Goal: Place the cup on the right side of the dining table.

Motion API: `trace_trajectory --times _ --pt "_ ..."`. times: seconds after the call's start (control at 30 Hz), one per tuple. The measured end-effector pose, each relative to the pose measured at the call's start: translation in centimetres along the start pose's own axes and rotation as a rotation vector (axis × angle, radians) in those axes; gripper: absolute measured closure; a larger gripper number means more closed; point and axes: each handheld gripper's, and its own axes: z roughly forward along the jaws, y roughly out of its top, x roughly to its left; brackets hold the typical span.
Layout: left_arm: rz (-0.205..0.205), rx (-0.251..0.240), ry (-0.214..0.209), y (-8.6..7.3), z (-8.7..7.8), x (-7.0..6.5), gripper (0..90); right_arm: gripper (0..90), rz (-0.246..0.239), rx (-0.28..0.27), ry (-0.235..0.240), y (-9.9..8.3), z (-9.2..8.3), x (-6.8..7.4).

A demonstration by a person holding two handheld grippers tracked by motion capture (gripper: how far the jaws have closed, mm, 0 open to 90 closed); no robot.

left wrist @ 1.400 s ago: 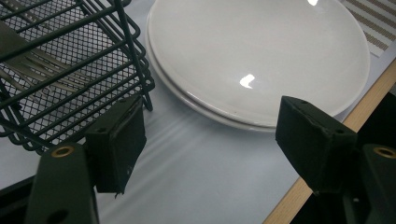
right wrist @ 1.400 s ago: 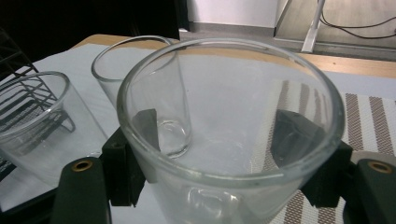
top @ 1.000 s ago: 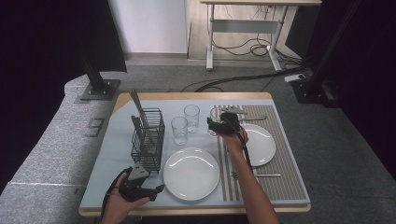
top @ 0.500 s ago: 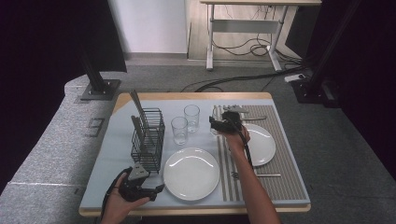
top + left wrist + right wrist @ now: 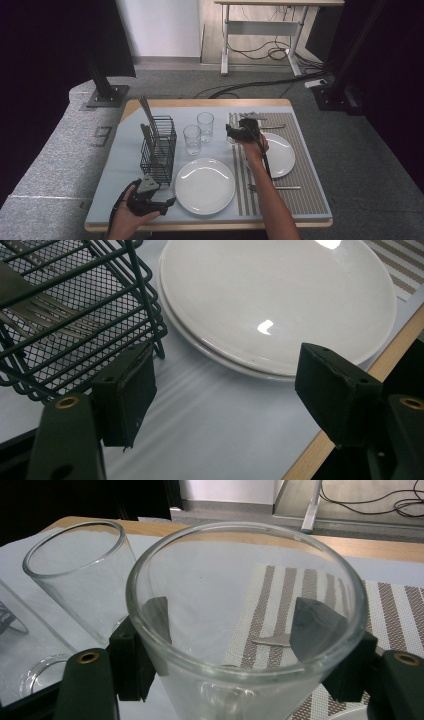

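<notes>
A clear drinking glass [image 5: 225,580] stands between the jaws of my right gripper [image 5: 230,625], whose pads press on its two sides. In the high view that right gripper [image 5: 235,133] sits at the left edge of the striped placemat [image 5: 305,195], beside the white plate [image 5: 280,156]. Two more glasses [image 5: 192,140] [image 5: 205,126] stand to its left on the blue mat. My left gripper [image 5: 167,202] rests at the front left, open with nothing between its jaws. In the left gripper view the left gripper [image 5: 225,385] faces a white plate [image 5: 280,300], with the wire basket [image 5: 75,305] to its left.
The black wire basket [image 5: 159,150] holds several pieces of cutlery. A large white plate [image 5: 205,186] lies in front of the glasses. Cutlery lies on the placemat at its far end [image 5: 260,117] and near its front [image 5: 280,188]. The table's wooden edge [image 5: 395,365] runs close by the left gripper.
</notes>
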Motion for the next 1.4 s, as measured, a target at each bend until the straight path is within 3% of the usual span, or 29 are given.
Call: trace_trajectory --times 0.77,1.4 --pt "-0.001 -0.001 -0.001 0.0 0.0 0.0 24.7 29.5 0.018 0.01 -0.035 0.0 1.0 -1.5" --pt "-0.004 -0.003 0.001 -0.1 -0.1 0.2 24.6 29.5 0.017 0.023 -0.054 -0.7 2.3 -1.7"
